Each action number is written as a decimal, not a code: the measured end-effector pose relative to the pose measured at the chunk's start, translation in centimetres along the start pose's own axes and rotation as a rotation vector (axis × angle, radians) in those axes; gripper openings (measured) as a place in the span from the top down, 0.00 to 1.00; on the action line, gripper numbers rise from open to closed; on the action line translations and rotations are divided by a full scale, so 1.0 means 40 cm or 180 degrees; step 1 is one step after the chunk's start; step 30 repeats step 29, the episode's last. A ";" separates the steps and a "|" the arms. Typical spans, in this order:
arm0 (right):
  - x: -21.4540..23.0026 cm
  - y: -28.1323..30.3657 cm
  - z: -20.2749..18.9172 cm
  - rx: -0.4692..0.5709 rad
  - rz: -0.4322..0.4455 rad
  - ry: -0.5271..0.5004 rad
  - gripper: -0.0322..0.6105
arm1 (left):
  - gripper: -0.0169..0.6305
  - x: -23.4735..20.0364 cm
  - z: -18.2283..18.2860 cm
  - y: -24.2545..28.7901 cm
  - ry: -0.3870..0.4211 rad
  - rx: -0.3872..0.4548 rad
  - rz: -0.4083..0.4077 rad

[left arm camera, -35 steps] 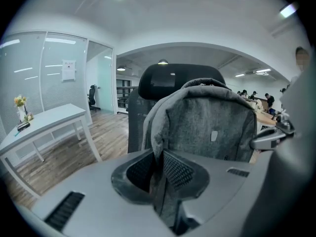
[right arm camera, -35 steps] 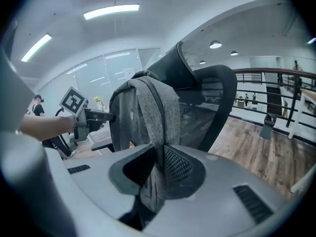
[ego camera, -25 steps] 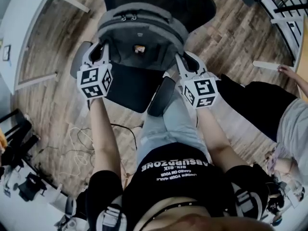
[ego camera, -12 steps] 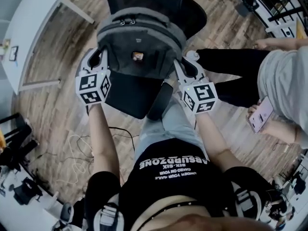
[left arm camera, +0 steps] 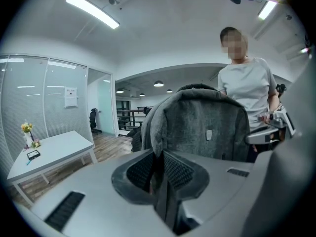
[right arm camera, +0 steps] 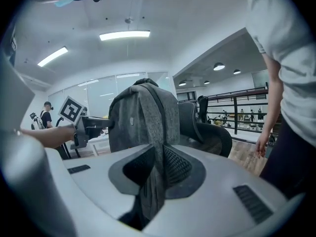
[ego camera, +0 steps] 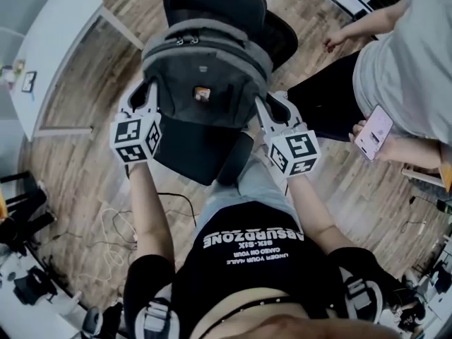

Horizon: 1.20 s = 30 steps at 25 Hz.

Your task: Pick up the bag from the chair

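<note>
Here, I hold the grey bag (ego camera: 205, 76) at the chair (ego camera: 212, 2) | left gripper (ego camera: 150, 90) fingers clamped on its left side fabric, right gripper (ego camera: 265, 106) on its right | soft, likely heavy, will sag.

That backpack (ego camera: 205, 76) is matt grey woven cloth, kinda heathered. The office chair (ego camera: 212, 6) looks like black mesh, and the floor (ego camera: 78, 161) is wood plank with a dull sheen.

Bag (ego camera: 205, 69) higher above chair seat (ego camera: 194, 147), bystander (ego camera: 402, 55) closer in.
</note>
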State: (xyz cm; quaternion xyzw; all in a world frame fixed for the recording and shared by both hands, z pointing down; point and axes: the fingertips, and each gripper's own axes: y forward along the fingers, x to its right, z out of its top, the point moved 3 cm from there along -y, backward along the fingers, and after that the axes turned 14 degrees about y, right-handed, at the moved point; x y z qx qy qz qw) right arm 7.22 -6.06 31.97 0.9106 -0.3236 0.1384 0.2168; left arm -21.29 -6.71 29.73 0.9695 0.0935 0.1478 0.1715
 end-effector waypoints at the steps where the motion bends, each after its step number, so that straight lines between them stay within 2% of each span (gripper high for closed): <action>1: -0.004 -0.004 0.003 0.0014 0.0012 -0.0005 0.84 | 0.88 -0.001 0.006 -0.007 0.0006 0.0015 0.0005; 18: -0.037 -0.027 0.037 0.0052 0.0052 0.0004 0.84 | 0.88 -0.018 0.040 -0.047 0.0047 0.0070 -0.0074; 30: -0.043 -0.013 0.033 0.0037 0.0063 0.0007 0.84 | 0.88 -0.029 0.029 -0.045 0.0045 0.0073 -0.0072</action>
